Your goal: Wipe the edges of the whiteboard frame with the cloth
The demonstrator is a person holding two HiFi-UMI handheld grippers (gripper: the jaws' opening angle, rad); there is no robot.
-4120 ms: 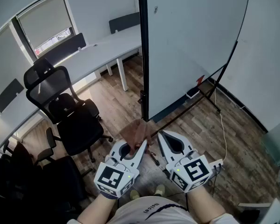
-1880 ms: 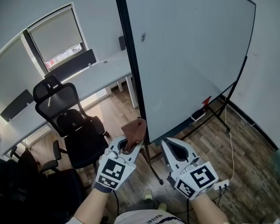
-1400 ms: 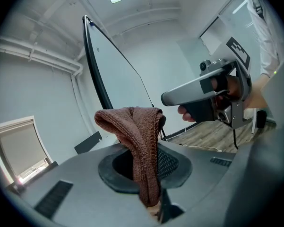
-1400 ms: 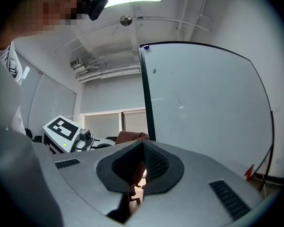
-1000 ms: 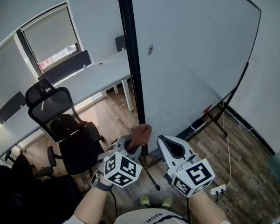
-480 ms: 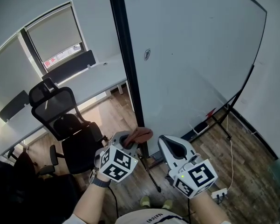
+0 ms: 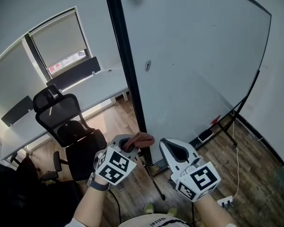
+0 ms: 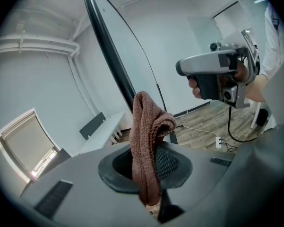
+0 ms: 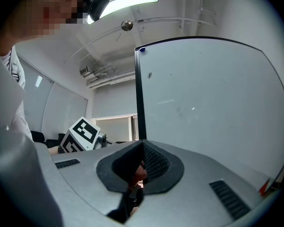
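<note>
The cloth (image 7: 142, 138) was pinched in the left gripper (image 7: 131, 145); the right gripper (image 7: 172, 149) was closed empty; the cloth could be dragged free by the whiteboard frame (image 7: 125, 65).

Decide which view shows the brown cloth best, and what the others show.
The left gripper view: the cloth fills the middle, clamped by the left gripper. The head view shows only a small brown bunch by the whiteboard frame; the right gripper view none.
</note>
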